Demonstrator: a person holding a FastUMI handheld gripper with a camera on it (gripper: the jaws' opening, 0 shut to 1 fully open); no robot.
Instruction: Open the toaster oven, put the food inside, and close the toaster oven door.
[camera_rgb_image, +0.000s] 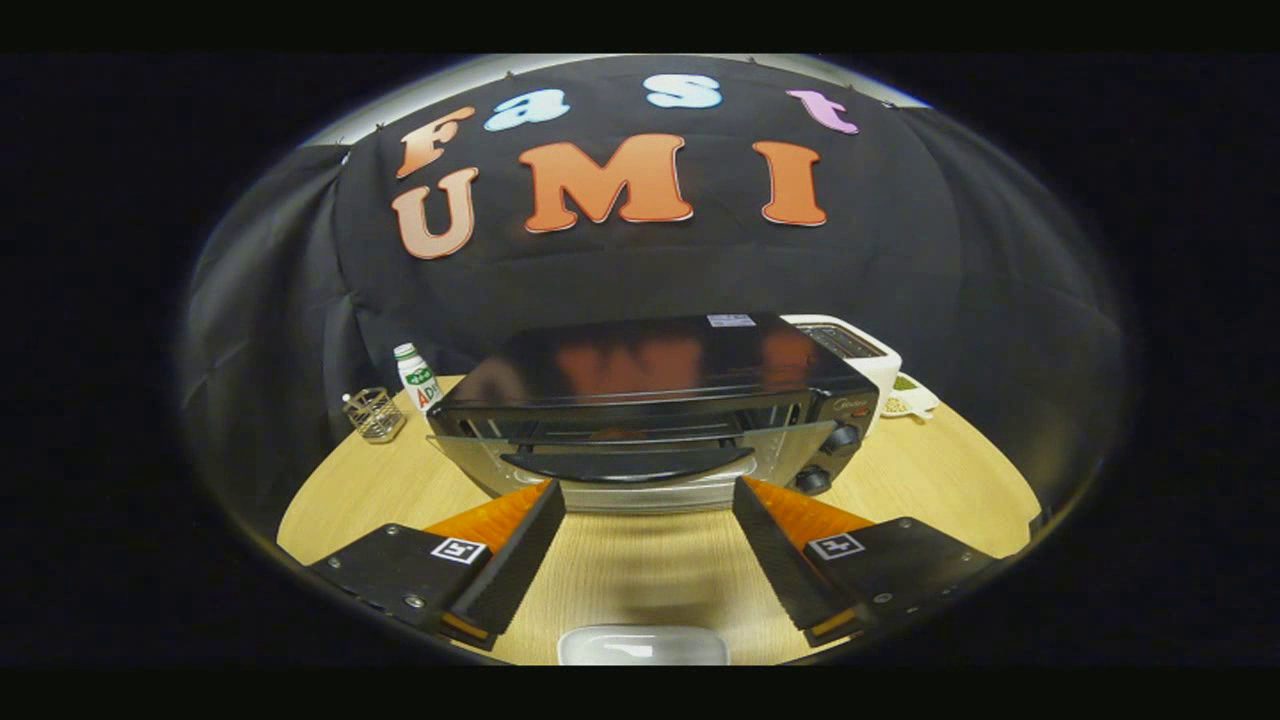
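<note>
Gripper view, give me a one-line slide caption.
Open gripper faces the toaster oven, its door ajar, on a wooden table.

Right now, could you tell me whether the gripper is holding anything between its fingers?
No, the gripper is open, its fingers spread apart just short of the toaster oven door, with bare table between them.

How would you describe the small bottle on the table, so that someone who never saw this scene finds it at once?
Start from the black toaster oven on the wooden table, just ahead of the open fingers of the gripper. Beside its back left corner stands a small white bottle, upright, with a green cap. Its nearest neighbour, a low wire basket, is metal and see-through, while the bottle is solid white.
</note>
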